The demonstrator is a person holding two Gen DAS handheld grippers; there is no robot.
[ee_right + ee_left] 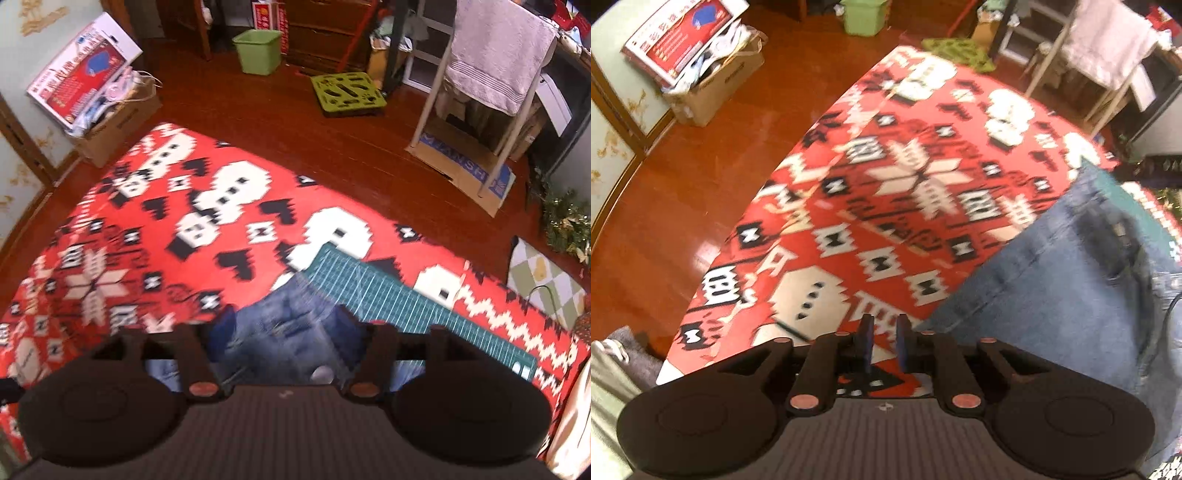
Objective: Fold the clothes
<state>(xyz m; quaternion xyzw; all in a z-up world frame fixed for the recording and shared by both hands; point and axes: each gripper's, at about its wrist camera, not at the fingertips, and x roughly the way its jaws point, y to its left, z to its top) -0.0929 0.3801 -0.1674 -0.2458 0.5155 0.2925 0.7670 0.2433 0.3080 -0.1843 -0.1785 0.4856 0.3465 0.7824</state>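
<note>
Blue jeans [1071, 280] lie on a red, white and black patterned rug [886, 184], partly over a green cutting mat [391, 295]. In the left wrist view, my left gripper [885, 341] hovers over the rug just left of the jeans' hem. Its blue pads [866, 338] stand a narrow gap apart with only rug showing between them. My right gripper [284, 330] is over the jeans [280, 332], its fingers spread wide, with denim filling the space between them. The view is blurred, so contact with the cloth is unclear.
The rug [221, 206] lies on a glossy wooden floor [665, 206]. A cardboard box of papers [110, 122] stands at the back left. Behind it are a green bin [258, 51] and a green perforated pad [347, 92]. A towel rack [495, 66] stands at the back right, with a checked cushion [543, 280] near it.
</note>
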